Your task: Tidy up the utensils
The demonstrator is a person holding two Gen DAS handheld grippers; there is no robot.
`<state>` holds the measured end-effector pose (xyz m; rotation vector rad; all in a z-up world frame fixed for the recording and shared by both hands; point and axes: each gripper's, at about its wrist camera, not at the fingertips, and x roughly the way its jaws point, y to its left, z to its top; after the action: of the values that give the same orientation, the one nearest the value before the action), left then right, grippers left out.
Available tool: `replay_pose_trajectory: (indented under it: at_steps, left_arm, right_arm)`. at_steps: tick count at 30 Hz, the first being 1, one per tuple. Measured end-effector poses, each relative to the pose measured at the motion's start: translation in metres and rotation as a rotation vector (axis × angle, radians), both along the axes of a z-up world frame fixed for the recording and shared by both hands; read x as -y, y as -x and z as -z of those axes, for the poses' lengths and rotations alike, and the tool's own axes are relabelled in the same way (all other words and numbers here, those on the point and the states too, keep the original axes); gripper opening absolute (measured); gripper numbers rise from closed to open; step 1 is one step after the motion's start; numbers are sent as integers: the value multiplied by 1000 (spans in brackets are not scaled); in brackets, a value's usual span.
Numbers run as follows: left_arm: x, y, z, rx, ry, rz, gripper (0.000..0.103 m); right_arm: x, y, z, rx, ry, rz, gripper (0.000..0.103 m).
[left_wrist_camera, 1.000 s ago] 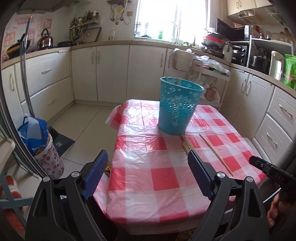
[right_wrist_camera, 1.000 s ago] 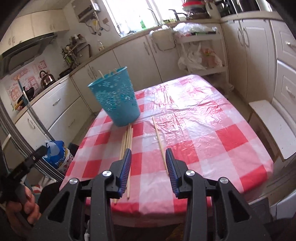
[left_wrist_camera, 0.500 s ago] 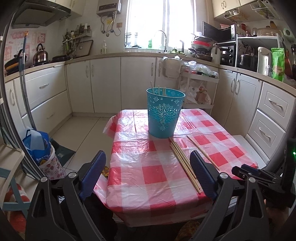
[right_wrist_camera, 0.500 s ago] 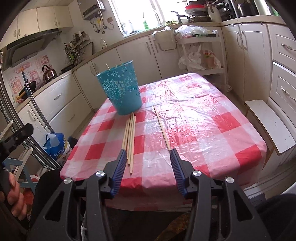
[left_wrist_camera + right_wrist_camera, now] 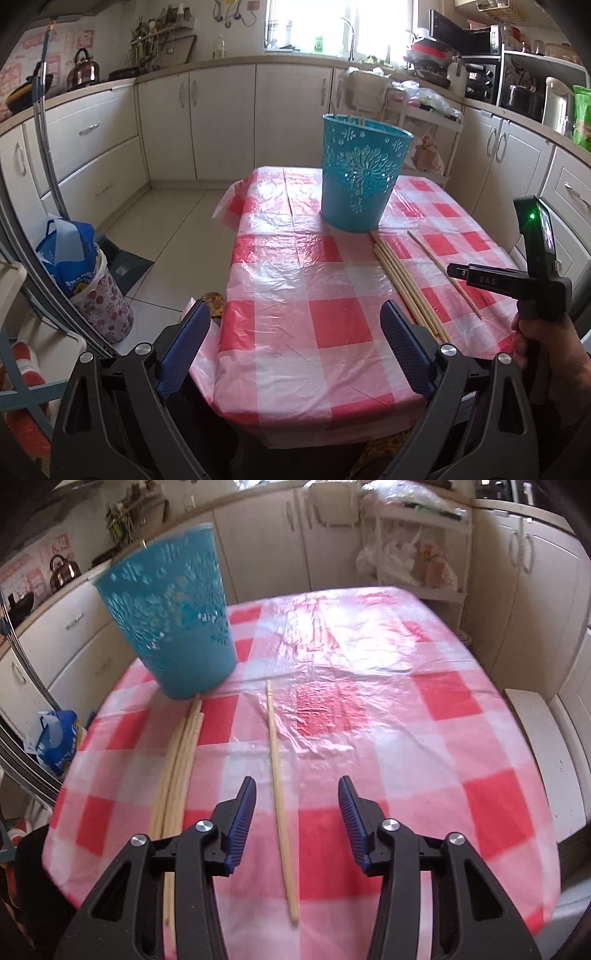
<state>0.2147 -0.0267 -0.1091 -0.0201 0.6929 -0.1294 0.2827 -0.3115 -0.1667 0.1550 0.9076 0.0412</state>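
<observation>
A teal cut-out basket stands on the red-and-white checked table, with chopstick tips showing above its rim. A bundle of wooden chopsticks lies in front of it. To the right lies a single chopstick. My right gripper hovers over the single chopstick. Its jaws are closing, the stick lies between them on the cloth, and the pads do not touch it. My left gripper hangs wide open and empty at the table's near edge.
A hand holds the right gripper at the right of the left wrist view. A blue bag in a flowered bin sits on the floor at left. A white bench runs along the table's right side. Cabinets ring the room.
My right gripper has moved forward and down over the table, and the single chopstick now lies between its fingers. My left gripper has come closer to the table again.
</observation>
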Motion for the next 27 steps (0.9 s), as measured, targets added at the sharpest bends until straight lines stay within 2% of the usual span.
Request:
replay_pose_trajectory:
  at_steps: [2, 4, 5, 6, 10, 12, 18, 27]
  left_arm:
    - [7, -12, 6, -17, 2, 2, 89]
    - [16, -30, 14, -43, 12, 10, 89]
    - [21, -35, 15, -50, 14, 12, 89]
    - [27, -44, 19, -60, 20, 17, 89]
    - [54, -71, 29, -84, 13, 39, 89]
    - [69, -84, 34, -92, -7, 57, 89]
    - [104, -110, 52, -139, -97, 75, 89]
    - [120, -118, 69, -200, -159, 65, 89]
  right_arm:
    - [-8, -9, 6, -12, 28, -29, 36]
    - [-16, -12, 7, -11, 55, -66, 21]
    - [-19, -13, 7, -18, 54, -88, 9]
    - [-22, -13, 7, -29, 35, -116, 8]
    - [-28, -5, 7, -47, -28, -187, 6]
    - [-23, -3, 7, -58, -73, -182, 6]
    - [-18, 2, 3, -61, -106, -164, 6]
    - [-12, 5, 4, -74, -151, -157, 6]
